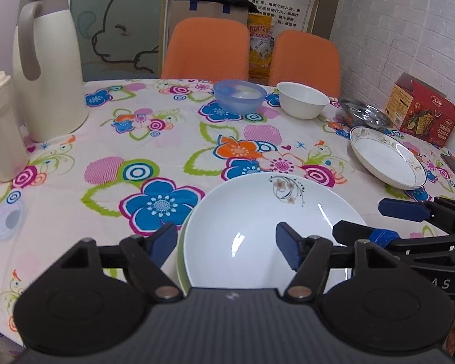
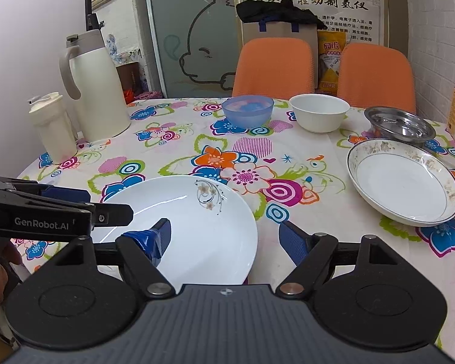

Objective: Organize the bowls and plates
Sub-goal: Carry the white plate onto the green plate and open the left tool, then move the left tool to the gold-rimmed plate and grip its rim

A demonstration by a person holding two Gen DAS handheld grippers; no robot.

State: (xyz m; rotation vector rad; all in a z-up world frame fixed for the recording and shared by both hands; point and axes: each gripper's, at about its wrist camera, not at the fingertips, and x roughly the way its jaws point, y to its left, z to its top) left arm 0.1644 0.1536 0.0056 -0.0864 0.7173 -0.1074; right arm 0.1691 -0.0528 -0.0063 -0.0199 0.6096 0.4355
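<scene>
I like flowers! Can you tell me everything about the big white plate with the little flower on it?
The white plate looks like glossy ceramic, deep and round, with a small brown flower sprig near its far rim. It lies flat at the near edge of the flowery tablecloth, seemingly atop a greenish plate. Both tools hover open over it; whether they touch is unclear.

two plates (image 2: 179, 227) (image 2: 405, 182), three bowls (image 2: 247, 110) (image 2: 319, 112) (image 2: 399, 126), two jugs (image 2: 97, 91) (image 2: 53, 127), two chairs (image 2: 274, 66) (image 2: 376, 72)

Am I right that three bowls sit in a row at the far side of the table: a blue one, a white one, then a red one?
Not quite. The row is a blue bowl, a white bowl and then a shiny steel bowl, not a red one. The right wrist view shows it clearly. The only red thing near it is a carton by the wall, seen in the left wrist view.
</scene>
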